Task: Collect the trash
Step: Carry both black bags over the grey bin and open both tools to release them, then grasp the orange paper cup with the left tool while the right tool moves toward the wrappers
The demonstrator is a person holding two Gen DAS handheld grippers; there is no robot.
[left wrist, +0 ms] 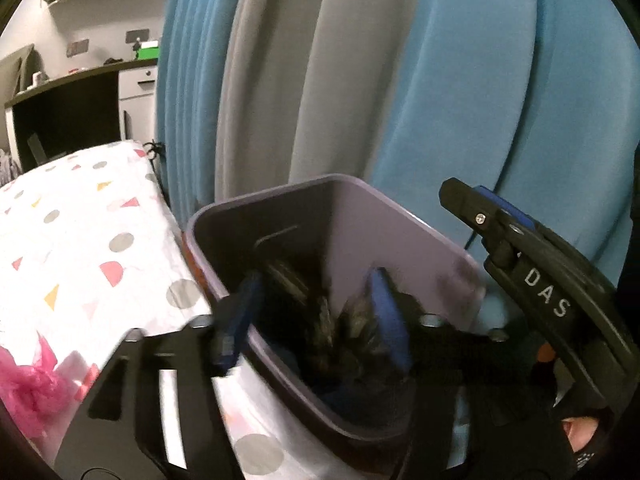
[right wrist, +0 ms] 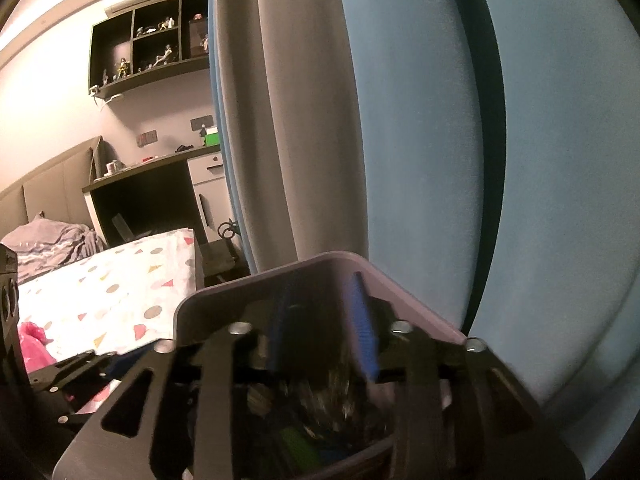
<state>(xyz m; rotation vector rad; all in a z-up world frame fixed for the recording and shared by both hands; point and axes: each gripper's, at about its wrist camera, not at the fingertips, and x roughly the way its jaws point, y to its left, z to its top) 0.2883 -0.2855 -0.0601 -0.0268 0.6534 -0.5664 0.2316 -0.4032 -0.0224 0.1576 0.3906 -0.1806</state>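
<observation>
Trash (left wrist: 344, 336) lies in a blurred, dark heap inside the purple plastic square bin (left wrist: 404, 220), which serves as the landmark. The heap looks mottled, black with tan and grey flecks, streaked by motion, so single pieces cannot be told apart; in the right wrist view a green scrap (right wrist: 296, 446) shows low in the bin beside it. The bin has a smooth lilac inner wall, a darker rim and a slot-shaped handle cut-out on its far wall.

Over the bin's mouth the left tool (left wrist: 316, 320) stands wide, its blue pads apart, one above the bin's near-left rim and the other inside; the dark heap sits between them, and no pad presses on it. The right tool (right wrist: 324, 328) is at the bin's mouth too, its blue pads part-way apart; dark trash shows just below them, loose, though blur hides the detail. In the left wrist view its black body, lettered DAS, reaches in from the bin's right side.

Left of the bin lies a bed with a white sheet printed with coloured shapes (left wrist: 80, 240), a pink crumpled item (left wrist: 28, 392) on it. Behind the bin hang blue and grey curtains (left wrist: 440, 80).
</observation>
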